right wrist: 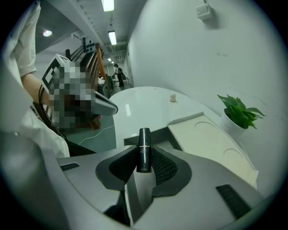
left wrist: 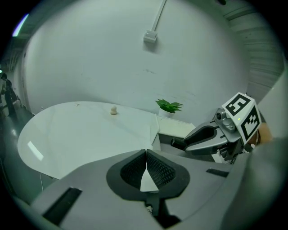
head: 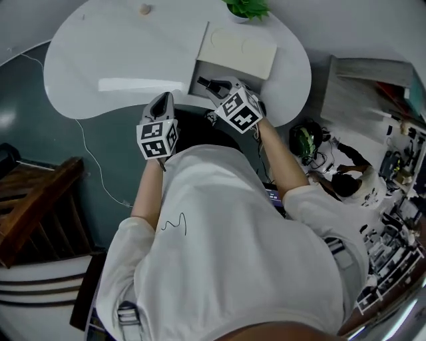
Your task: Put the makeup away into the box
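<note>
Looking from the left, I see the left gripper (left wrist: 146,152) with its jaws pressed together and nothing between them; it hangs at the near edge of the white table (head: 126,56). A small pale object (head: 144,9) sits at the far side of this table. More to the right, the right gripper (head: 208,84) pinches a black lipstick (right wrist: 144,143) upright between its pads, just before the open box (head: 223,72). The cream lid (head: 241,50) of the box is open behind it, and a green plant (head: 247,8) stands just beyond the lid.
</note>
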Demonstrator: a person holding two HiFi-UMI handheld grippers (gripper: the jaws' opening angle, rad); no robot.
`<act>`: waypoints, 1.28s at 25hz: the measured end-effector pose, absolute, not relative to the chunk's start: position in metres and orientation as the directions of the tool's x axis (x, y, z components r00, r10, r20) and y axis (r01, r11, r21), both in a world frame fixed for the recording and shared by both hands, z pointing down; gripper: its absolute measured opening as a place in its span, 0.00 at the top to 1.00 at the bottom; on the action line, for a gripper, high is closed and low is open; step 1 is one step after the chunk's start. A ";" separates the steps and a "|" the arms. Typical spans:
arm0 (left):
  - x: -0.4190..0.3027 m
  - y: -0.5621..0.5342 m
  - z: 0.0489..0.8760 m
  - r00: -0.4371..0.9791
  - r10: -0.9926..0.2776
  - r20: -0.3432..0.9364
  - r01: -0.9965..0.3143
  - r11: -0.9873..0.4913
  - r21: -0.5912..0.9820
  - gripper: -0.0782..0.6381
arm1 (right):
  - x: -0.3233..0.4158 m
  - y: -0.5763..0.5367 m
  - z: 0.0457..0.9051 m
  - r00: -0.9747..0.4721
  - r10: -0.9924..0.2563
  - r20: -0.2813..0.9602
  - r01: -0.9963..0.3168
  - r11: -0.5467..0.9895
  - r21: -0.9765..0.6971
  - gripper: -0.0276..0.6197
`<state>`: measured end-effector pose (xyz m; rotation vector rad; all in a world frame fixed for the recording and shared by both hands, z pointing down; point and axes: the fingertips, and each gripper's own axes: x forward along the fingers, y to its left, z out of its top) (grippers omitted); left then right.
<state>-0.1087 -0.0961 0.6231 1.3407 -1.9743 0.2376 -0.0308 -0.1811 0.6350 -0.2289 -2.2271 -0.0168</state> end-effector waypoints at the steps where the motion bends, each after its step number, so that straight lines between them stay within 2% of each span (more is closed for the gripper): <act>1: -0.111 -0.095 0.625 -0.193 -0.730 0.655 -0.866 0.440 0.236 0.86 | -0.032 -0.180 0.641 -0.581 0.172 0.796 0.192 0.979 -0.071 0.81; 7: -0.125 -0.087 0.631 -0.188 -0.720 0.668 -0.863 0.446 0.238 0.86 | -0.029 -0.176 0.675 -0.433 0.203 0.878 0.290 0.954 -0.077 0.81; 15: -0.138 -0.094 0.627 -0.151 -0.733 0.664 -0.881 0.404 0.246 0.86 | -0.025 -0.170 0.699 -0.337 0.207 0.918 0.308 0.946 -0.100 0.81; 26: -0.142 -0.100 0.618 -0.139 -0.735 0.663 -0.902 0.370 0.221 0.86 | -0.024 -0.175 0.708 -0.317 0.192 0.929 0.300 0.949 -0.094 0.81; 32: -0.129 -0.096 0.612 -0.142 -0.734 0.664 -0.905 0.369 0.214 0.86 | -0.025 -0.176 0.702 -0.370 0.202 0.907 0.270 0.957 -0.103 0.78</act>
